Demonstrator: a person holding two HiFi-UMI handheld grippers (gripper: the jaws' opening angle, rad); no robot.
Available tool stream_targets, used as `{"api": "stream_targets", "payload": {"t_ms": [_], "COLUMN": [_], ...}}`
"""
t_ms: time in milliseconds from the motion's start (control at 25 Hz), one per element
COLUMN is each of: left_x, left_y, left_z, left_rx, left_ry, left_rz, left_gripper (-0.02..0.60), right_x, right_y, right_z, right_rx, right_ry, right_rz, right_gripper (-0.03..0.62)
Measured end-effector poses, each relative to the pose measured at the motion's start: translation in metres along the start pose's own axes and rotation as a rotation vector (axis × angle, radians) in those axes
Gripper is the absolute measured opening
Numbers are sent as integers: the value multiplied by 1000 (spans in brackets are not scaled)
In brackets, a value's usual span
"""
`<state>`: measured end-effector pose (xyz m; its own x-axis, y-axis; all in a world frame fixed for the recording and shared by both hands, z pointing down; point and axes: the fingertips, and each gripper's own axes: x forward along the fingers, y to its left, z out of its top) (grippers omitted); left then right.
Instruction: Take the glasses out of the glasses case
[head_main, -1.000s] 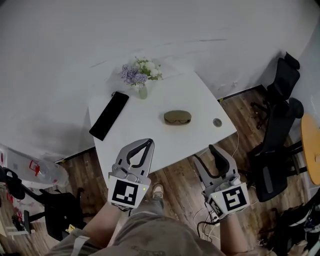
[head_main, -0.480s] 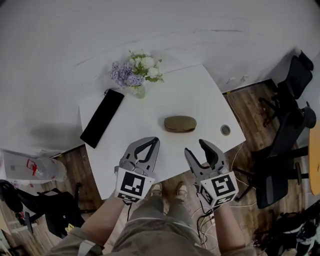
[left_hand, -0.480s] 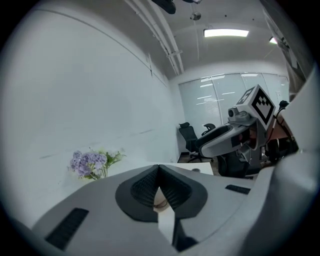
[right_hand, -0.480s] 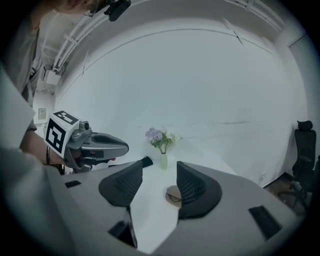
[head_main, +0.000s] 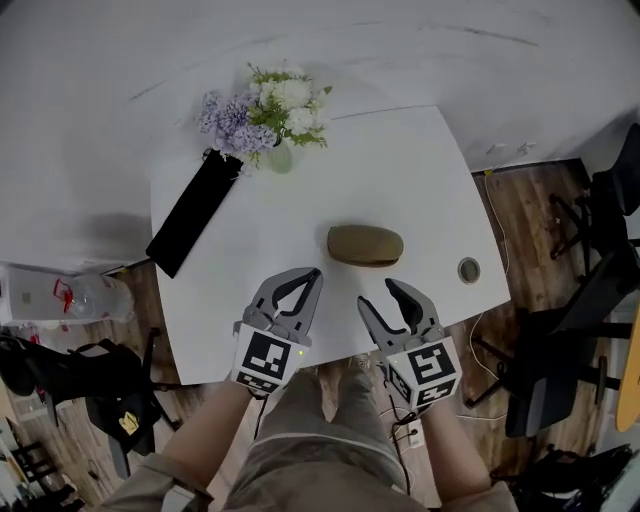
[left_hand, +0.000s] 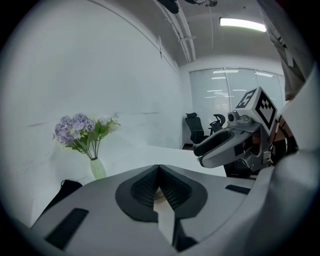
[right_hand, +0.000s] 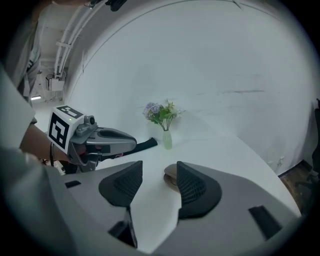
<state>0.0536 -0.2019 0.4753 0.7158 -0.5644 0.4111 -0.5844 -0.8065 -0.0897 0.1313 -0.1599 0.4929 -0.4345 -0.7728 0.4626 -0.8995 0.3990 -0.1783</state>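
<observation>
Nearest me, my left gripper (head_main: 311, 273) has its jaws pressed together with nothing between them, over the near edge of the white table (head_main: 400, 170). Beside it, my right gripper (head_main: 381, 293) has its jaws spread and is empty too. Just beyond both grippers, touching neither, the glasses case (head_main: 365, 245) lies shut on the table. A small round disc (head_main: 469, 269) sits to its right, near the edge. Farther back on the left lies a long black pouch (head_main: 195, 212). A vase of flowers (head_main: 268, 110) stands at the far edge.
</observation>
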Motion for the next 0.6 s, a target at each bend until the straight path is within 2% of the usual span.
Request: {"api": "stream_targets", "payload": {"t_ms": [240, 600], "left_x": [28, 73], "left_y": [1, 3], "left_z": [-36, -81], "left_rx": [-51, -96], "left_ry": [85, 183], "left_rz": [30, 7], "left_gripper": [14, 14], "right_x": [37, 72], "right_y": [-19, -36], "right_z": [-40, -69], "right_rx": [17, 33], "right_ry": [85, 148], "right_rz": [61, 104], "right_gripper": [230, 230]}}
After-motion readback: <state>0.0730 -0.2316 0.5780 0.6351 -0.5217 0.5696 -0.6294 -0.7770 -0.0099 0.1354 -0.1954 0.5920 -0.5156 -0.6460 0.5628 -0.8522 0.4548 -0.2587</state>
